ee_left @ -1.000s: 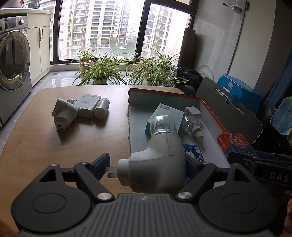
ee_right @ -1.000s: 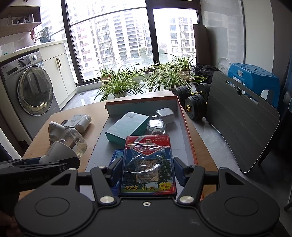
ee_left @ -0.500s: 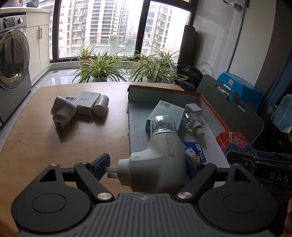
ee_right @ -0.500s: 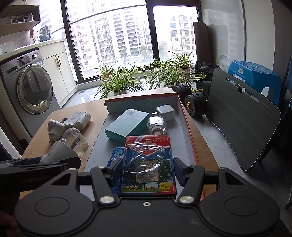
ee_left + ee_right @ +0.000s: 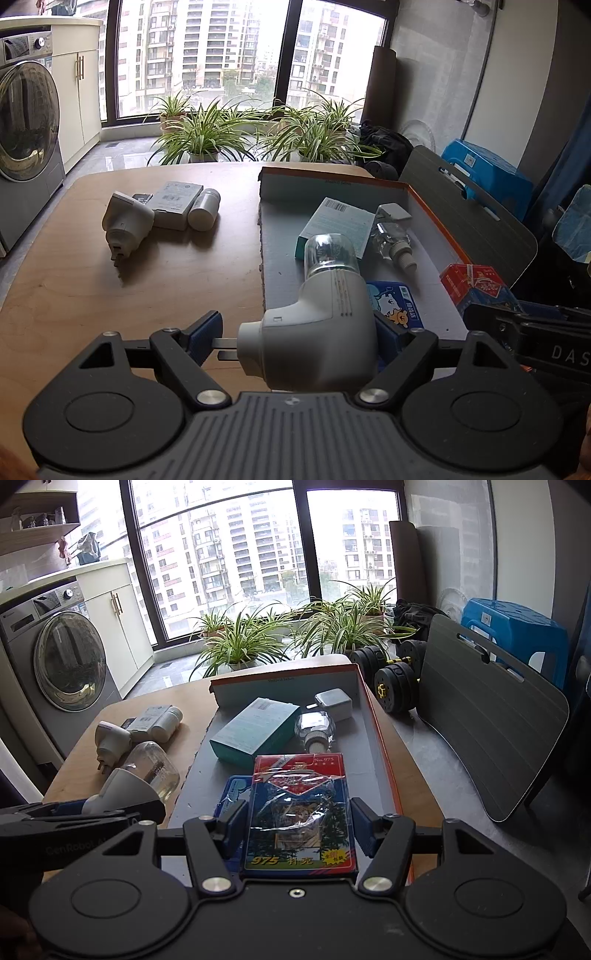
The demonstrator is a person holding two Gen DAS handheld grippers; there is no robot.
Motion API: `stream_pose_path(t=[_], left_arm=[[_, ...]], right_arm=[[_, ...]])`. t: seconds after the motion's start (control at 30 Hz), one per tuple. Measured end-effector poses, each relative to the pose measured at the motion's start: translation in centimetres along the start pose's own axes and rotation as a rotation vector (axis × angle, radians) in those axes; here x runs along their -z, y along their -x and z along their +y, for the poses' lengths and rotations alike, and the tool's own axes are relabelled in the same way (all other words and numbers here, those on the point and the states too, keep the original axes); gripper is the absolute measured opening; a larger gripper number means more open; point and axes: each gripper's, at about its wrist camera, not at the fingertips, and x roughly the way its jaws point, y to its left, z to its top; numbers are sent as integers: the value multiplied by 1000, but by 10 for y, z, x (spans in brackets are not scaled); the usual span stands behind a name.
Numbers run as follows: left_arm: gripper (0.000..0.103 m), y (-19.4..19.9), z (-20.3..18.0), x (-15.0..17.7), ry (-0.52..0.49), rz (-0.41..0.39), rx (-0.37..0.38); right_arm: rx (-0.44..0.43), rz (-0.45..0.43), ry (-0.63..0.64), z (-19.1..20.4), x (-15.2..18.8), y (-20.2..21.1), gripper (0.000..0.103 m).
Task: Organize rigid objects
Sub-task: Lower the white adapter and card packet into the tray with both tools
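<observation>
Shallow orange-rimmed grey cardboard tray [image 5: 380, 746] on a wooden table [image 5: 74, 280]. Above its near end, the left gripper [image 5: 295, 339] clamps a white plug-in vaporiser with clear bottle [image 5: 325, 314]; the right gripper [image 5: 297, 825] clamps a red-and-blue cellophane-wrapped playing-card pack [image 5: 301, 812].

left gripper [image 5: 295, 332] jaws clamped, right gripper [image 5: 298, 825] jaws clamped

Right claw [image 5: 297, 827] clamps card pack [image 5: 300, 812] above tray [image 5: 380, 738]; teal box [image 5: 255, 731] inside.

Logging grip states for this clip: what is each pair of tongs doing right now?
Left tongs: closed on the white plug-in device.
Right tongs: closed on the playing-card pack.
</observation>
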Motion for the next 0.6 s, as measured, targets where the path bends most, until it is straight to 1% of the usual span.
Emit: stream_pose_path(t=[0.6], left_arm=[[86,-5,-2,3,-7,14,-3]], right_arm=[[5,6,-13,-2,5,-2,71]])
